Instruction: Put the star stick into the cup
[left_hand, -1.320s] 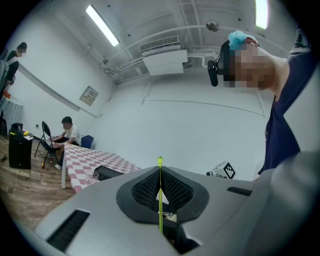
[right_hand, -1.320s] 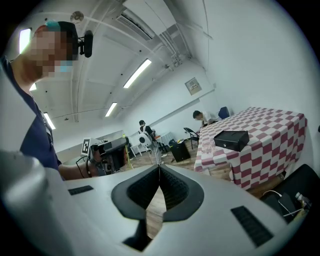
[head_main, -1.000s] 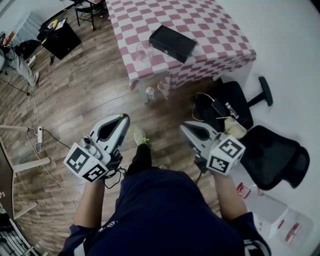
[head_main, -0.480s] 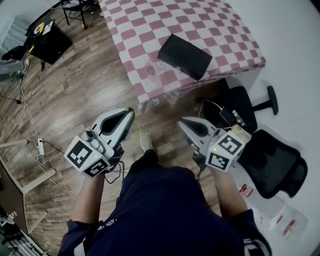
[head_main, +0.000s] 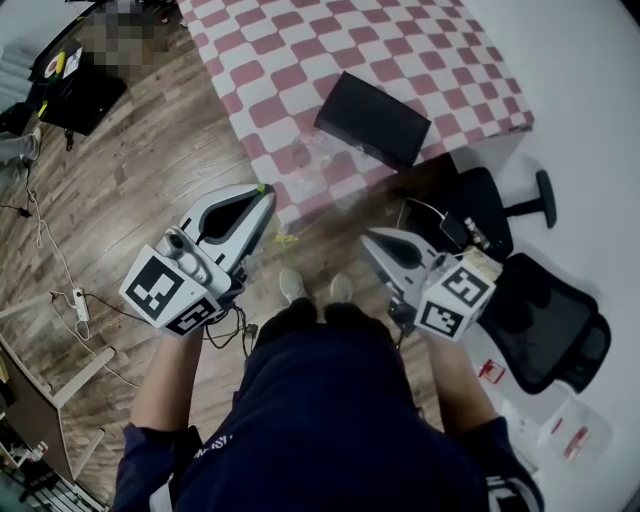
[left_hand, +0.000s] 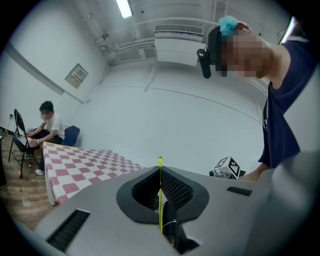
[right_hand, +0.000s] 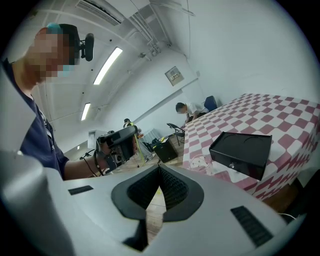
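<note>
The left gripper (head_main: 262, 200) is clamped on the star stick (left_hand: 160, 186). In the left gripper view the thin yellow-green stick stands upright in the closed jaws, and its small rounded tip pokes out just past them. The right gripper view shows the same stick (right_hand: 136, 145) running on below that gripper, though no view makes its star end clear. The right gripper (head_main: 368, 238) holds nothing. In its own view its jaws (right_hand: 160, 169) meet at the tips with only bare floor seen behind them. Both grippers hover over the wooden floor (head_main: 130, 190), just short of the near edge of the table (head_main: 300, 50) with its red-and-white checked cloth, the left one close to the near left corner. A clear cup (head_main: 312, 152), faint against the cloth, stands near that near edge, just left of a black box (head_main: 373, 120) which lies beside the near right corner. The stick is well apart from the cup. A black office chair (head_main: 545, 320) stands on the floor to the right of the right gripper. In the left gripper view a person (left_hand: 47, 120) sits at the table's far end.
</note>
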